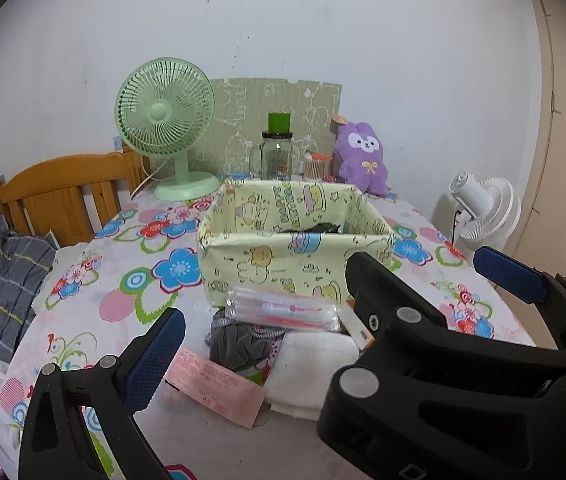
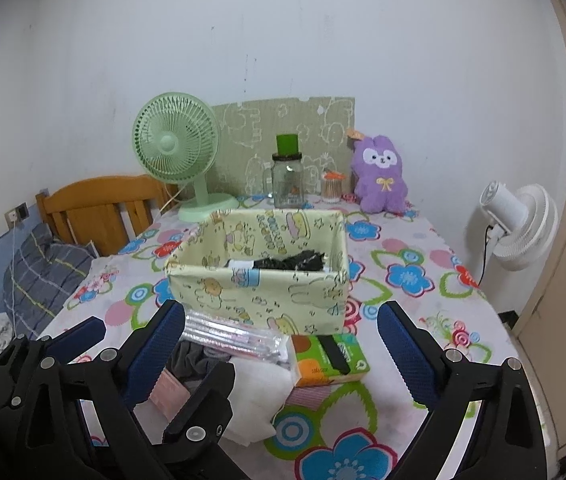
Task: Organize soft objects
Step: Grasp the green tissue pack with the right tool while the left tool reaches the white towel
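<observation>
A yellow cartoon-print fabric box (image 1: 267, 268) (image 2: 259, 288) stands mid-table with dark cloth (image 2: 291, 261) inside. In front of it lie a grey cloth (image 1: 235, 340) (image 2: 193, 362), a white folded cloth (image 1: 315, 368) (image 2: 261, 392), a clear plastic packet (image 1: 283, 308) (image 2: 235, 334) and a pink paper (image 1: 219, 384). A purple plush rabbit (image 1: 361, 156) (image 2: 381, 176) sits at the back. My left gripper (image 1: 323, 316) is open and empty above the pile. My right gripper (image 2: 283, 356) is open and empty, also in the left wrist view (image 1: 435, 276).
A green tissue box (image 2: 329, 358) lies right of the pile. A green desk fan (image 1: 167, 124), a glass jar with green lid (image 1: 277, 152) and a cotton-swab jar (image 1: 317, 166) stand at the back. A white fan (image 2: 519, 226) stands right of the table, a bed (image 1: 11, 264) to the left.
</observation>
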Demonstrator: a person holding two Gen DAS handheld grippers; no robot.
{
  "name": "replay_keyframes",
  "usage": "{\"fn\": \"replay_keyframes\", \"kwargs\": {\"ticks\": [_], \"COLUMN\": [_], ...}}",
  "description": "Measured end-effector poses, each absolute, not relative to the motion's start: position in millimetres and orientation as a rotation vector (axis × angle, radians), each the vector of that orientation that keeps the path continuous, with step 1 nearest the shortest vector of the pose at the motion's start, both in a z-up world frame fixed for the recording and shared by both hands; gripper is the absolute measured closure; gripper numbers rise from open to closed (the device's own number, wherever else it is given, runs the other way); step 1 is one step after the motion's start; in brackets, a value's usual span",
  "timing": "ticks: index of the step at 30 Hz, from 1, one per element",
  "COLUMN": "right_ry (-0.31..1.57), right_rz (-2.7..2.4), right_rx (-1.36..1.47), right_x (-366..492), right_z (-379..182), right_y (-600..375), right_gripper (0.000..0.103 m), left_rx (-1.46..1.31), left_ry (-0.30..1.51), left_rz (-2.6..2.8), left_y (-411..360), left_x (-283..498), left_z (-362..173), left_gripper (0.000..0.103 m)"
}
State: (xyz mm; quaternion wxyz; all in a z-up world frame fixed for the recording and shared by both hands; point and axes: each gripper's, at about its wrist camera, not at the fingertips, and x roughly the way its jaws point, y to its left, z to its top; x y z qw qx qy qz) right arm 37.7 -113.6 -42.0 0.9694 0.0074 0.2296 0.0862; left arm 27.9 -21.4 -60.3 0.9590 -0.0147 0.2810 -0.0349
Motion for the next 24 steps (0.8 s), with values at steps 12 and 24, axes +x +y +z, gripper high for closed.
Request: {"fn": "replay_keyframes", "kwargs": {"ticks": [12,24], "right_ry": [0.566,0.654], "right_rz": [0.151,0.143], "right_rx": [0.021,0.039], "right_x": [54.7,73.5], "right_z": [-80.0,-108.8], "right_y": [-117.5,-124.3], "right_gripper": [0.007,0.009], "left_rx": [-0.028,-0.044], "left_ry": [0.654,0.745], "left_rz": [-0.091,-0.115], "left_y": [-26.6,-34.1], "left_x": [40.7,54.9], "left_z": [-95.8,-123.5], "left_gripper": [0.006,0.012]}}
